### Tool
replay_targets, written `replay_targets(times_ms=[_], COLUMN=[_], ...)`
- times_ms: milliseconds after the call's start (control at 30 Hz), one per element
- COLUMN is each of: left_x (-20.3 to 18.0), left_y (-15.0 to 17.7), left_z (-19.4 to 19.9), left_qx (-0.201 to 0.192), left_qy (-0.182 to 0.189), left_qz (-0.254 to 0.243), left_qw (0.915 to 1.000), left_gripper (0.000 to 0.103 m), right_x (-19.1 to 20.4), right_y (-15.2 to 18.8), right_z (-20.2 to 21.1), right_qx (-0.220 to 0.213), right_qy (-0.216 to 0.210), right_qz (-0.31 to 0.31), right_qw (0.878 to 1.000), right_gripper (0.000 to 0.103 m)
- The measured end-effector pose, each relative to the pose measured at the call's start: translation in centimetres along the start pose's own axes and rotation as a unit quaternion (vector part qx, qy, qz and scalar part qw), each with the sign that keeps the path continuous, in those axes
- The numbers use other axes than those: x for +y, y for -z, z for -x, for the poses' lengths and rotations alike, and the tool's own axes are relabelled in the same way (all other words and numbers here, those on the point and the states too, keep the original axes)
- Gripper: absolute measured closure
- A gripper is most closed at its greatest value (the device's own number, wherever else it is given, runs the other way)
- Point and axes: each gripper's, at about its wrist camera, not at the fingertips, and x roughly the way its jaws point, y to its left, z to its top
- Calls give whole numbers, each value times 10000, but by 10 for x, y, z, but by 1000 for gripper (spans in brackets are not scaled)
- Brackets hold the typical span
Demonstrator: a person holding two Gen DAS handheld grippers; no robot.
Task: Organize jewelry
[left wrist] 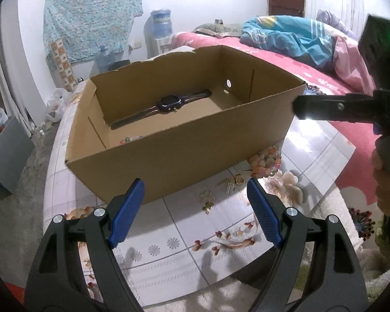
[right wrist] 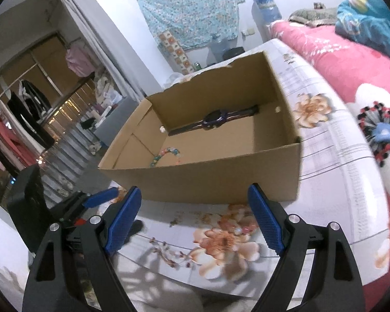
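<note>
We note both the left gripper [left wrist: 195, 189] and right gripper [right wrist: 193, 197] gaping, nothing between the pads, just before the cardboard box [left wrist: 184, 153]. Inside it lie a dark wristwatch [left wrist: 169, 103] and a beaded bracelet [right wrist: 166, 154], the latter half hidden by the near wall from the left wrist. Outside that wall, a pink bead bracelet [left wrist: 266, 162] and small gold pieces [left wrist: 234, 182] are too blurred to identify.

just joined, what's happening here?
A person holds a gripper in each hand, sorting jewelry into a cardboard box on a floral-covered table. A watch and a colourful bead bracelet already lie in the box. A pinkish bead bracelet and small gold pieces remain on the table. The left gripper and right gripper are open, holding nothing.
</note>
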Motion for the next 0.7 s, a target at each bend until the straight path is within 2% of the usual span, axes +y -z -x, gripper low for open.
replay_targets(times_ms=[233,400,467,633,700], left_x=[17,30,36,44,49], left_y=[22,24,20,14,11], left_z=[11,10,7,-8,-14], left_qx=[-192,-410,-472,-508,-503], left_qy=[192,233,348,500,542], left_qz=[215,330,403,507,614], left_qw=[9994,9983,9975,9962,9954], left_gripper=[26,26,27,43,47], right_x=[-20,-20,-19,-17,-19], right_y=[22,25,19,2,-1], right_z=[9,2,-1,-18,-24], right_qx=[96,30,-56,-54,-40], right_qy=[73,264,321,415,396], right_qz=[-154,-146,-128,-30,-64], right_qw=[9998,9995,9994,9991,9992], right_gripper=[21,21,27,51,54])
